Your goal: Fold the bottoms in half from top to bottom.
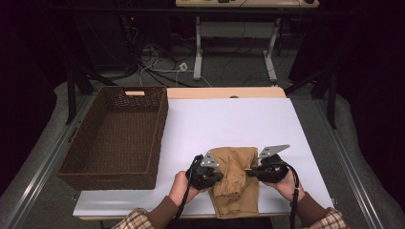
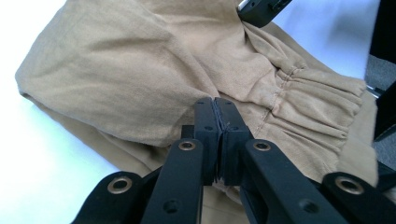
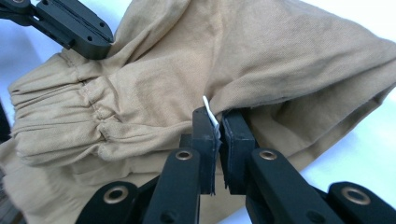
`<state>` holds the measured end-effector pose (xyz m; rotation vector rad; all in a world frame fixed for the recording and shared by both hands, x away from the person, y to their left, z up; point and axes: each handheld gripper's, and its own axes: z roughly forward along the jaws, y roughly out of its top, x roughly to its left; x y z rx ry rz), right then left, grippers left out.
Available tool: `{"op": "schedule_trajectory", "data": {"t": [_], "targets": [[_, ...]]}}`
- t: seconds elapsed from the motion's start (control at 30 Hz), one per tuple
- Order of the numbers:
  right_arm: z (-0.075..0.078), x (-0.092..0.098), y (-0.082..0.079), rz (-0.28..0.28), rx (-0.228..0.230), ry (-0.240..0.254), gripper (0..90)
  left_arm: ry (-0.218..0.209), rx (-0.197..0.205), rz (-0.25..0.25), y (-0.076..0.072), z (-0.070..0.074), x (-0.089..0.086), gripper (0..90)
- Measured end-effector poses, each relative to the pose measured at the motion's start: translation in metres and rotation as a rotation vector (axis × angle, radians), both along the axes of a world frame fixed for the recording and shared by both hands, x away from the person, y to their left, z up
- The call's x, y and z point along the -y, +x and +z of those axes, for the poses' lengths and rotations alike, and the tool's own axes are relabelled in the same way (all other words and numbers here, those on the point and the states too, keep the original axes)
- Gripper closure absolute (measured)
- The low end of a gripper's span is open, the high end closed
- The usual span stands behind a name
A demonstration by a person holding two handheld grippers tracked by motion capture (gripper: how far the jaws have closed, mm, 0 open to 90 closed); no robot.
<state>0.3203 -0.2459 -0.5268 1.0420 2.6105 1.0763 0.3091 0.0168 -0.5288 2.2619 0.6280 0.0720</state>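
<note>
Between the black jaws of my left hand-held gripper (image 2: 216, 121) and those of my right hand-held gripper (image 3: 219, 122), both clamped shut, sits a thin pinch of the folded tan cotton trousers with the gathered elastic waistband (image 1: 234, 179), which lie at the near edge of the white desk (image 1: 229, 119). Each bite looks shallow, so I judge a layer could slip free on the lift and the fold would sag open. Dragging left toward the brown woven wicker basket (image 1: 114, 136), a trailing hem might catch its rim.
</note>
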Motion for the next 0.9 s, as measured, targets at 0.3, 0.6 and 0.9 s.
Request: {"op": "schedule_trajectory", "data": {"t": [0.3, 0.6, 0.9], "targets": [[0.005, 0.001, -0.014, 0.02, 0.016, 0.015, 85.8, 0.003, -0.009, -0.019, -0.008, 0.002, -0.003, 88.8], [0.004, 0.0, -0.016, 0.038, -0.003, 0.002, 85.4, 0.02, -0.044, -0.044, -0.01, -0.003, -0.004, 88.8], [-0.005, -0.001, -0.008, 0.027, -0.003, -0.057, 62.3, 0.03, -0.081, -0.042, -0.002, -0.014, -0.004, 86.1]]}}
